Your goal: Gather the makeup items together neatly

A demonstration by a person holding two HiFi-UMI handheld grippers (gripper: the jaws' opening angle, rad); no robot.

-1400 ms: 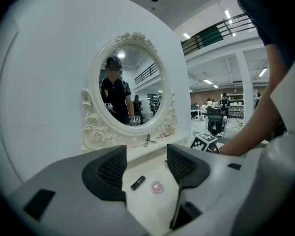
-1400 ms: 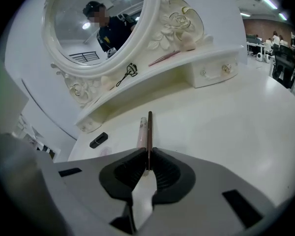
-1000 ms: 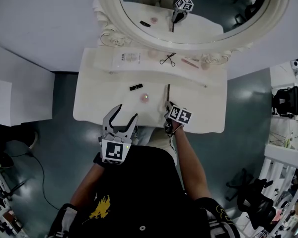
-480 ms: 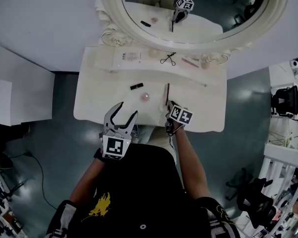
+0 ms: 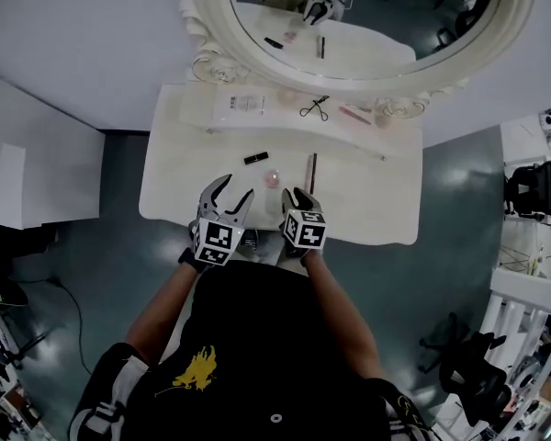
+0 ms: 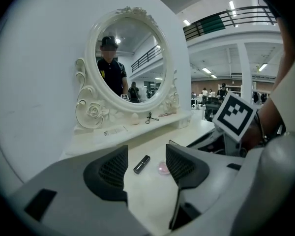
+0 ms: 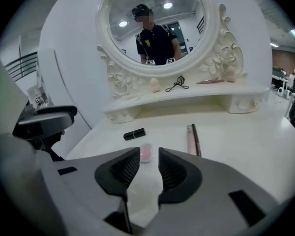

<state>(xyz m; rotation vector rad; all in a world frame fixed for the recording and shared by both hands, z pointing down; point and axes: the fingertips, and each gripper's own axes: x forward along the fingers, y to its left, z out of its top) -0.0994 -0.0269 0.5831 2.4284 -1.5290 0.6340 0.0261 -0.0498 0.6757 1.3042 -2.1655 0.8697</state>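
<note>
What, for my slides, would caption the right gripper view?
Right gripper, jaws just opening and empty, faces a pink makeup item on the white vanity.

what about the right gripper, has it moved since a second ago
Yes: the right gripper shifted left, off the pencil toward the pink compact; jaws just opening, empty.

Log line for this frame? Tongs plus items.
left tongs: open, empty | right tongs: just opening, empty | lipstick, pink item, two slim sticks: apart on vanity top | stage: gathering not done
</note>
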